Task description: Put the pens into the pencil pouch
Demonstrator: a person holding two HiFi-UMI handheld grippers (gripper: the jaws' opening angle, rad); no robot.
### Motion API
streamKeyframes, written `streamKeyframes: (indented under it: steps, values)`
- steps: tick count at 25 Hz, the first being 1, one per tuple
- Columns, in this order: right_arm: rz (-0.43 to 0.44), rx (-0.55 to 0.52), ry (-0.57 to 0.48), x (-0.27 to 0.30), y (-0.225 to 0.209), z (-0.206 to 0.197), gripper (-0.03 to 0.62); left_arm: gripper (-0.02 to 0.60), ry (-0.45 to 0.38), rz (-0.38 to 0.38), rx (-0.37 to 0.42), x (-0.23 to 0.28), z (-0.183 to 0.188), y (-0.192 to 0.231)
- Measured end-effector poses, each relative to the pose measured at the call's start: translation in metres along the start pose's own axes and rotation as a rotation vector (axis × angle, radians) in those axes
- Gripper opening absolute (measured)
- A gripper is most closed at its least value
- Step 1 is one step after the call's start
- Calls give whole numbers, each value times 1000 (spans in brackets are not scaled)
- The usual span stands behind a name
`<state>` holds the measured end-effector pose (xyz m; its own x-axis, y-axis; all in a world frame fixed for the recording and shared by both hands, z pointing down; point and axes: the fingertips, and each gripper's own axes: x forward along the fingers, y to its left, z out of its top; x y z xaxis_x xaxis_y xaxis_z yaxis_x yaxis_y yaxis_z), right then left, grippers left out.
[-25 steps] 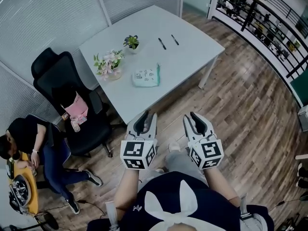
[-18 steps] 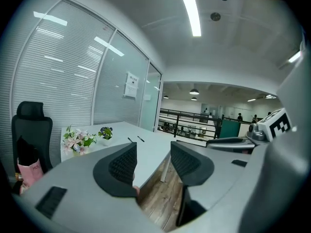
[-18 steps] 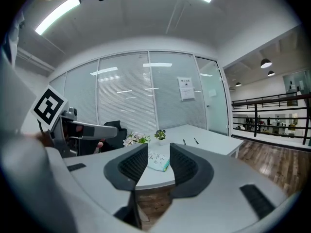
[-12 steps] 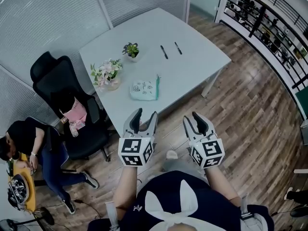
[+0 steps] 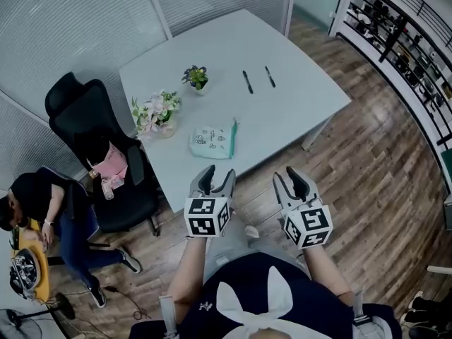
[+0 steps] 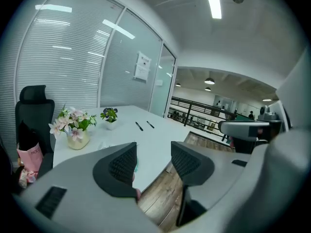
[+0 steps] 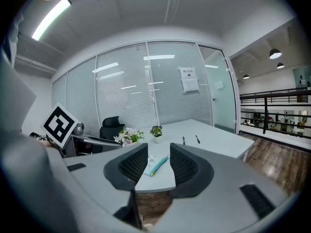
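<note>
Two black pens point(image 5: 247, 81) point(image 5: 270, 76) lie side by side far back on the white table point(image 5: 282, 126). A mint-green pencil pouch point(image 5: 213, 142) lies flat near the table's front edge. My left gripper point(image 5: 215, 179) hovers over the floor just short of that edge. It is open, its jaws have just been opening, and nothing is between them. My right gripper point(image 5: 296, 182) is beside it, also open after widening, and empty. The right gripper view frames the pouch point(image 7: 156, 165) between the jaws, far off, with the pens point(image 7: 183, 140) beyond. The left gripper view shows the pens point(image 6: 139, 126) too.
A vase of flowers point(image 5: 157, 111) and a small potted plant point(image 5: 196, 77) stand on the table's left part. A black office chair point(image 5: 92, 119) with a pink bag point(image 5: 111, 162) sits left of the table. A person point(image 5: 42, 203) sits at far left. A railing point(image 5: 402, 34) runs at right.
Both grippers have come closer to the table's front edge. Their jaws stand wider apart than a second ago. The pens and pouch have not moved.
</note>
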<state>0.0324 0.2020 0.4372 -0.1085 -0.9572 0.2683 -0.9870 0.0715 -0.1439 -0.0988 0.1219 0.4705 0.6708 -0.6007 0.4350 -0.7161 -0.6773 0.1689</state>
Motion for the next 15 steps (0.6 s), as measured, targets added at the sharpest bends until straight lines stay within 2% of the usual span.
streamKeyframes:
  steps: [9,15]
  values:
    - [5,12,78,47,-30,-14,130,212,139,-1,13,78,-21,12]
    - [16,8,111,83,-49,-5,130,212,241,26,14,137,-34,35]
